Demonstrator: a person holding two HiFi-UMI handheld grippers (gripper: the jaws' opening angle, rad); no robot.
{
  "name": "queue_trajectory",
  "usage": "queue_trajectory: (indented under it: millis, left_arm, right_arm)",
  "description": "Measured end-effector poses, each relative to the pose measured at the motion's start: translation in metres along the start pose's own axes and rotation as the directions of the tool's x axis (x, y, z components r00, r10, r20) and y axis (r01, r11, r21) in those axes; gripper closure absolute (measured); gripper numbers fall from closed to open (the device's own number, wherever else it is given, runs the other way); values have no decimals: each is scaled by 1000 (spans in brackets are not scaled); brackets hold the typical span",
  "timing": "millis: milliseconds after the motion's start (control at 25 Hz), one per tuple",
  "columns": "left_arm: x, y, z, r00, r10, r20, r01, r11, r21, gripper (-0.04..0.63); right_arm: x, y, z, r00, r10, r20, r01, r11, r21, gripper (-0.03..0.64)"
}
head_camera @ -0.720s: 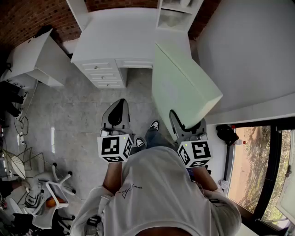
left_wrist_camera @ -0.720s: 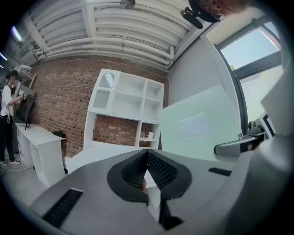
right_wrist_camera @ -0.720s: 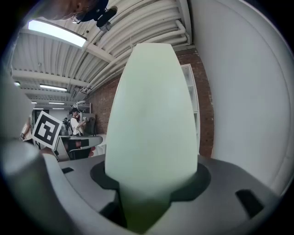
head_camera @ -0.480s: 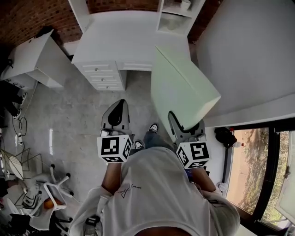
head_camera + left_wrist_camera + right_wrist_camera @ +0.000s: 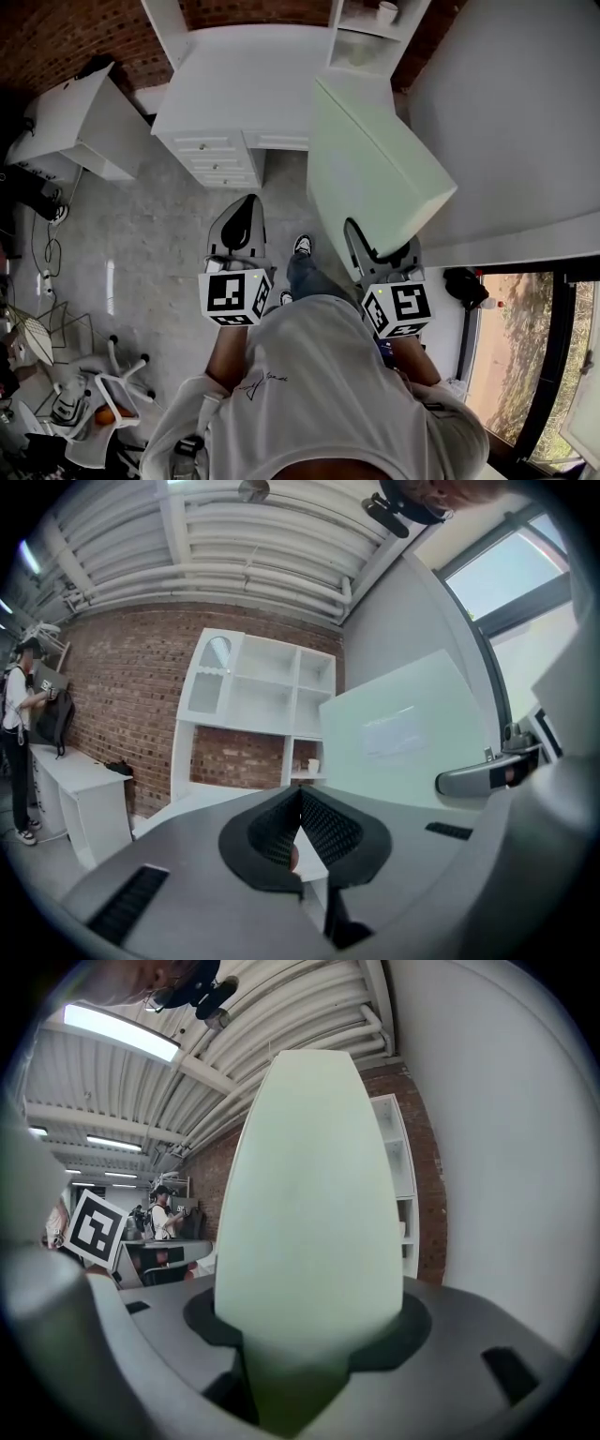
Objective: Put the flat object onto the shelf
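Observation:
My right gripper (image 5: 380, 255) is shut on the near end of the flat object (image 5: 375, 178), a pale green slab held on edge and pointing toward the white shelf unit (image 5: 361, 28). In the right gripper view the flat object (image 5: 305, 1213) fills the middle, rising out of the jaws of the right gripper (image 5: 309, 1335). The left gripper (image 5: 239, 225) hangs beside it, shut and empty; in its own view the left gripper (image 5: 300, 794) has its tips together. That view also shows the flat object (image 5: 403, 733) at the right and the shelf unit (image 5: 258, 691) against a brick wall.
A white desk (image 5: 253, 84) with drawers (image 5: 211, 155) stands below the shelf. A cup (image 5: 387, 11) sits in a shelf compartment. A grey wall (image 5: 506, 103) runs along the right, a window (image 5: 525, 347) behind. A white table (image 5: 75, 112) and chairs (image 5: 94, 394) are at left. A person (image 5: 19, 733) stands far left.
The desk and shelf have slid slightly closer in the head view as the person steps forward. The flat object stays in the right gripper; the left gripper keeps its place.

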State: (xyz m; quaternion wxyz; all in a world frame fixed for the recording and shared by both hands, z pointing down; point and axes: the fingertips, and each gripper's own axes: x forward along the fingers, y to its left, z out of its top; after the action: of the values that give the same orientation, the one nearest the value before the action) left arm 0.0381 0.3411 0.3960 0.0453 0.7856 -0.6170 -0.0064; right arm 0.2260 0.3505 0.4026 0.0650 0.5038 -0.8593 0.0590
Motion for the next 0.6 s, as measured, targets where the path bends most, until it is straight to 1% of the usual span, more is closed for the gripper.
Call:
queue_trajectory:
  millis: [80,160,600]
  left_arm:
    - [11,10,5,1000,19,16,-19,1000,-5,583]
    - [27,16,6,1000,23,12,-23,1000,-2,583]
    - [126,46,21,1000,10,-8,-10,1000,19,583]
  right_arm:
    - [16,-3,4,1000,3,5,-3,1000,-14,339]
    - [32,-9,6,1000,15,5,-15,1000,-13,339]
    - [130,-47,24,999,55,-2,-55,998,4,339]
